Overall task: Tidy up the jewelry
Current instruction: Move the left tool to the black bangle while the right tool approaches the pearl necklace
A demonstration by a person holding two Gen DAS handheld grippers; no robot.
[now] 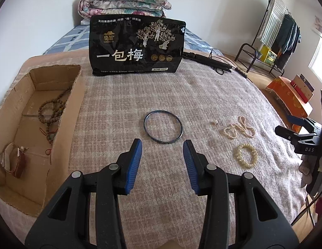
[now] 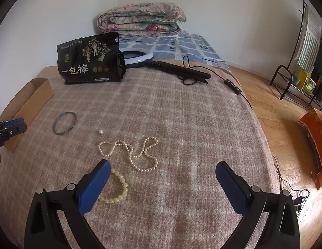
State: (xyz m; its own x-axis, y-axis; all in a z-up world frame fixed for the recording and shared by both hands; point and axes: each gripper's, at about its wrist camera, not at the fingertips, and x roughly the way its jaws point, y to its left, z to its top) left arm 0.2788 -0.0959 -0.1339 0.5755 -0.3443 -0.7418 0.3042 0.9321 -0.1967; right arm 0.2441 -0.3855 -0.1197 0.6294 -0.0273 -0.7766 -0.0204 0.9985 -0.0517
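A dark metal bangle (image 1: pixel 163 127) lies on the plaid blanket just beyond my left gripper (image 1: pixel 162 143), which is open and empty. It also shows in the right wrist view (image 2: pixel 64 122). A pearl necklace (image 2: pixel 130 153) lies ahead of my right gripper (image 2: pixel 163 165), which is open wide and empty. A cream bead bracelet (image 2: pixel 118 188) lies beside the right gripper's left finger, partly hidden by it. A small pearl earring (image 2: pixel 101 132) lies between bangle and necklace. The cardboard box (image 1: pixel 63 112) at left holds wooden bead strings (image 1: pixel 52 108) and a brown leather item (image 1: pixel 12 160).
A black snack bag (image 1: pixel 137 46) stands at the back of the blanket. A ring light with stand and cable (image 2: pixel 171 66) lies behind it. A folded quilt (image 2: pixel 141 18) sits by the wall. An orange box (image 2: pixel 315 137) and a clothes rack (image 2: pixel 306 62) stand on the floor at right.
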